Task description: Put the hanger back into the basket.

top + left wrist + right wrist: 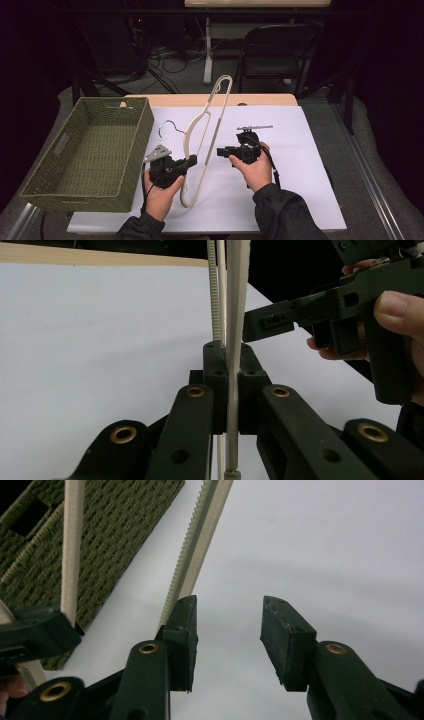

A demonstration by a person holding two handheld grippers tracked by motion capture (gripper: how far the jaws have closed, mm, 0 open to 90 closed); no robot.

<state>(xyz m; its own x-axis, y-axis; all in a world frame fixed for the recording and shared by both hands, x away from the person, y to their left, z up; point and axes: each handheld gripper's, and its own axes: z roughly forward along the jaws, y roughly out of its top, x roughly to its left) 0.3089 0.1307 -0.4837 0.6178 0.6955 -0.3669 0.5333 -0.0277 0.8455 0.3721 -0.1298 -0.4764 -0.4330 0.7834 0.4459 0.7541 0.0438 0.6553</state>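
A cream plastic clothes hanger (207, 131) with a metal hook (168, 128) is held up over the white table. My left gripper (191, 161) is shut on one of the hanger's arms (233, 340), clamped between its pads. The ribbed bar of the hanger (192, 555) runs close beside the left jaw of my right gripper (227, 635), which stands open with nothing between its fingers. In the high view my right gripper (221, 151) points left toward the hanger, a little apart from it. The right gripper (270, 322) also shows close to the hanger in the left gripper view.
A green woven basket (95, 150) stands at the left of the table, and its wall (115, 535) also shows in the right gripper view. The white sheet (290, 165) covers the tabletop. A folding chair (277, 52) and cables lie beyond the far edge.
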